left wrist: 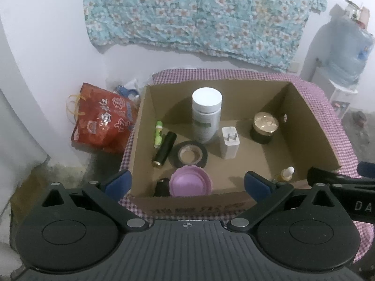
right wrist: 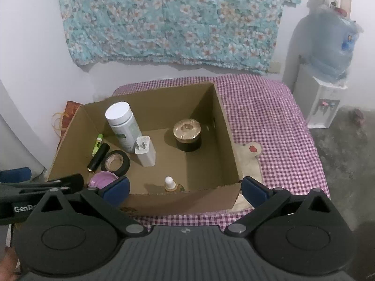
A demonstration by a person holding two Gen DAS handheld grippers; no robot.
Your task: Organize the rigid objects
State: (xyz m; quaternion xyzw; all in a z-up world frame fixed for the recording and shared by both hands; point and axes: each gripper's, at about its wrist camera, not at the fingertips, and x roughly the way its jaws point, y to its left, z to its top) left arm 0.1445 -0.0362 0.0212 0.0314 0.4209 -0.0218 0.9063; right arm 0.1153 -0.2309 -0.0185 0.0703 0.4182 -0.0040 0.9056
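Note:
A cardboard box (left wrist: pixel 311 114) (right wrist: pixel 225 126) sits on a checked cloth. Inside stand a white-capped bottle (left wrist: pixel 206 114) (right wrist: pixel 123 126), a white charger (left wrist: pixel 229 142) (right wrist: pixel 145 151) and a gold-lidded dark jar (left wrist: pixel 266 127) (right wrist: pixel 187 137). A green tube (left wrist: pixel 158 134) (right wrist: pixel 97 144), a black cylinder (left wrist: pixel 164 149) (right wrist: pixel 98 157), a black tape roll (left wrist: pixel 189 157) (right wrist: pixel 116 161), a purple lid (left wrist: pixel 191 183) (right wrist: pixel 103 179) and a small dropper bottle (left wrist: pixel 287 173) (right wrist: pixel 171 183) lie in it too. My left gripper (left wrist: pixel 187 183) and right gripper (right wrist: pixel 185 187) are open and empty, above the box's near edge.
A red gift bag (left wrist: pixel 103 119) lies on the floor left of the table. A water dispenser (right wrist: pixel 325 70) stands at the right by the wall. A floral cloth (right wrist: pixel 173 18) hangs on the wall behind. The checked cloth (right wrist: pixel 276 121) spreads right of the box.

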